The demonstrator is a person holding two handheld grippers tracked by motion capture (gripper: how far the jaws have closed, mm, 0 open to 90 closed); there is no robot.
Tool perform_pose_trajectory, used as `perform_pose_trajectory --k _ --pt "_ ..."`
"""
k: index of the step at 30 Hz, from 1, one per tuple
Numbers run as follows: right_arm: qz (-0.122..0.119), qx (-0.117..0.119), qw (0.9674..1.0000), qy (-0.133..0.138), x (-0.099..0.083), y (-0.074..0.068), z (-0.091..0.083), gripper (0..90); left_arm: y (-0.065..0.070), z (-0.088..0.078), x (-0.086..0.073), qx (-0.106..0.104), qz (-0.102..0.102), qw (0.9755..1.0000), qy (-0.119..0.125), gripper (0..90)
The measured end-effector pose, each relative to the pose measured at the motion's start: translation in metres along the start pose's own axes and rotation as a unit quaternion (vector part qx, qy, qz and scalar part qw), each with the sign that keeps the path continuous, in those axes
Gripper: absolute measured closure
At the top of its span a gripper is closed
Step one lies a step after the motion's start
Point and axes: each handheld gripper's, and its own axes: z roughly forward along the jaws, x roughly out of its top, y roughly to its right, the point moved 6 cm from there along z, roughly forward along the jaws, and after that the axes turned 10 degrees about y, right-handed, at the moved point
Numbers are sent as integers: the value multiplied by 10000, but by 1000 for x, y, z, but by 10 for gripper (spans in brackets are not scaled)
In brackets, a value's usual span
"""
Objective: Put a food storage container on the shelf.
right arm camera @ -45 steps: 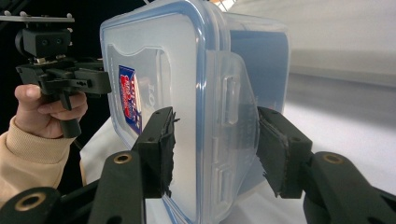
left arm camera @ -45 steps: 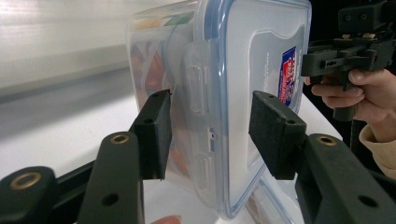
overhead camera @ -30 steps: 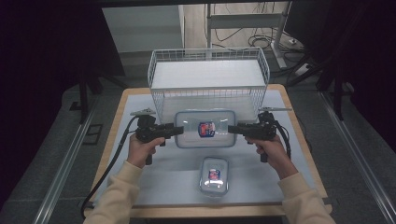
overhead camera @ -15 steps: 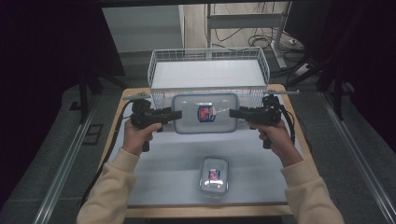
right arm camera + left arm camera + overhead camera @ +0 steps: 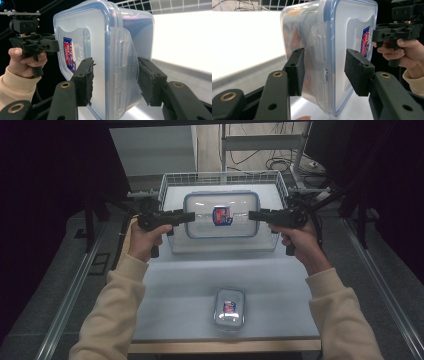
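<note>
Clear lidded box point(image 5: 221, 215) clamped between left tongs point(image 5: 189, 216), right tongs point(image 5: 254, 215), above wire basket point(image 5: 170, 185)

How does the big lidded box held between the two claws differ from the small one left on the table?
The big box is much larger than the small box. The big box is lifted over the wire basket, with the left claw and right claw clamped on its ends; the small box lies flat on the table, untouched. Both are clear plastic with blue-rimmed lids and a red-and-blue label.
</note>
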Motion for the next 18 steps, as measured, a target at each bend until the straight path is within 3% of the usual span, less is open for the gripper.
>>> perform_pose_trajectory --k 3,9,14,18 --pt "24 -68 10000 -43 17 6 7 492 -9 8 16 -15 -82 10000 -16 518" --pt "81 -123 9999 -89 41 21 19 492 -24 23 32 -19 -188 9998 -59 517" --pt "164 -177 9996 -174 47 31 28 491 -38 32 36 -11 -287 9995 -91 516" --pt "310 -220 9990 -248 50 43 36 491 -49 41 37 23 -384 9989 -249 511"
